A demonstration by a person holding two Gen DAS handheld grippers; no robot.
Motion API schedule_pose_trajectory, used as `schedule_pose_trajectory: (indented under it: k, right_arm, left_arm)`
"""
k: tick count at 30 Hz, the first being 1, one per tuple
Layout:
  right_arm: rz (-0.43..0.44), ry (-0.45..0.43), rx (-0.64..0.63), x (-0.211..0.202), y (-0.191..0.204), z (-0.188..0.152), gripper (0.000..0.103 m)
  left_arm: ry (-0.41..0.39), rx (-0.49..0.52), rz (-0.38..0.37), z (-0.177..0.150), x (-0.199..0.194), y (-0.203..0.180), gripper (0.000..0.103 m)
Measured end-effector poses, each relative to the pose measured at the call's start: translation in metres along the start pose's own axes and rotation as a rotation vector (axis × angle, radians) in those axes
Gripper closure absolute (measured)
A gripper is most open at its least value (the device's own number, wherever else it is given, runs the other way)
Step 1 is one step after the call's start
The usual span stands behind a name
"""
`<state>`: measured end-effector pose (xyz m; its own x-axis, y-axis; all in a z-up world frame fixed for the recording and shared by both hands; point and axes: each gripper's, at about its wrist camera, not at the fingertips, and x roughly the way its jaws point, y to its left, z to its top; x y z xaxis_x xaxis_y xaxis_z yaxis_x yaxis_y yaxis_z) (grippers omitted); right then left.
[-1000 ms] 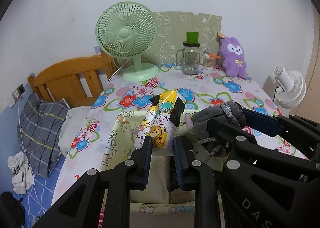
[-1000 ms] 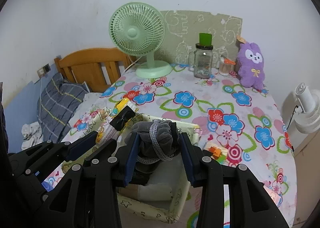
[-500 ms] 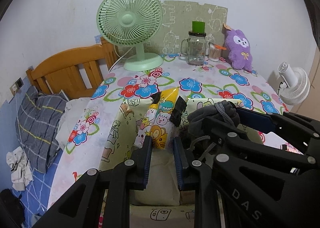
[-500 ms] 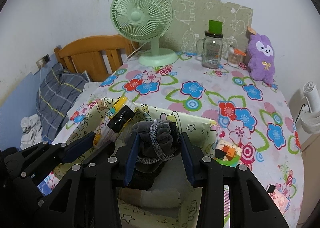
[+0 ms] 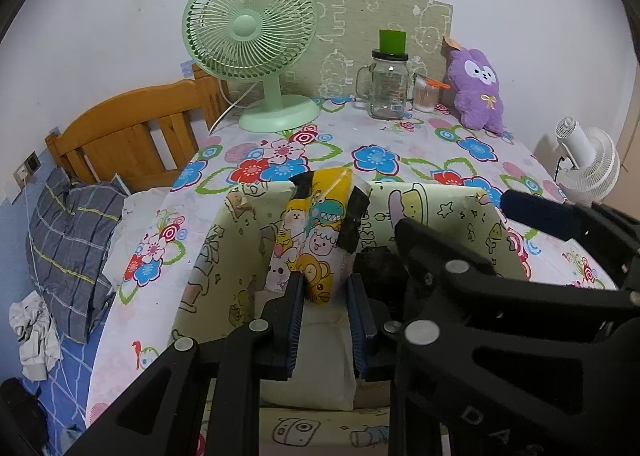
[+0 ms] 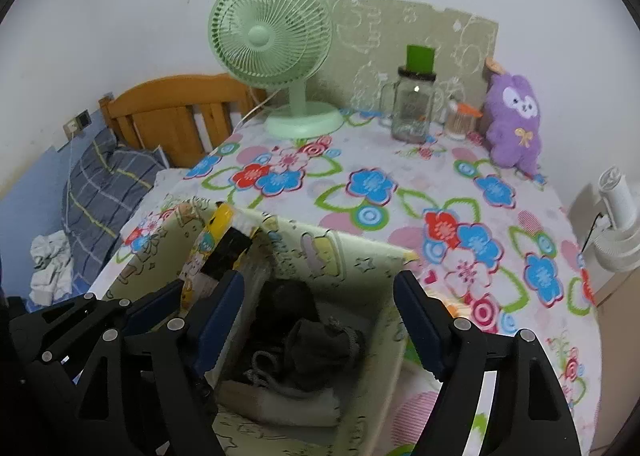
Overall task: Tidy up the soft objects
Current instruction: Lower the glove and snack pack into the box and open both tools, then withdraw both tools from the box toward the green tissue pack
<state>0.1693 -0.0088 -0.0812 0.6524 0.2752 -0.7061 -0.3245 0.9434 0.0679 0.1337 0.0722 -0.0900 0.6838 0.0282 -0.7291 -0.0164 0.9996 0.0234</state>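
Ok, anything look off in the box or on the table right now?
Nothing spilled or damaged. The grey bundle lies loose inside the storage box below the open right gripper; the left gripper holds the cartoon pouch upright.

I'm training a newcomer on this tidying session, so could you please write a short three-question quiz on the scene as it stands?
1. True or false: the left gripper is shut on the cartoon-print packet.
2. Where does the grey drawstring bundle lie?
A. beside the green fan
B. inside the fabric box
C. against the purple plush
3. Is anything clamped in the right gripper?

Key: 1 true; 2 B; 3 no, it stands open above the bundle.
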Motion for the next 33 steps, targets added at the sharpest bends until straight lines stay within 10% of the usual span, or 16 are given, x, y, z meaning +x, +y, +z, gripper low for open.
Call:
schedule_pose_trajectory:
  k: [7, 17, 33]
  right_arm:
    - [-0.007, 0.003, 0.015, -0.005, -0.010, -0.003, 0.022]
    - [0.001, 0.001, 0.008, -0.015, -0.011, -0.011, 0.022]
    - [-0.017, -0.043, 0.003, -0.044, -0.016, -0.018, 0.016]
  left_arm:
    - [0.011, -0.005, 0.003, 0.000, 0.001, -0.006, 0.077]
    - [0.003, -0.025, 0.027, -0.008, -0.009, -0.011, 0.031]
    - [-0.031, -0.048, 0.058, -0.007, -0.030, -0.018, 0.010]
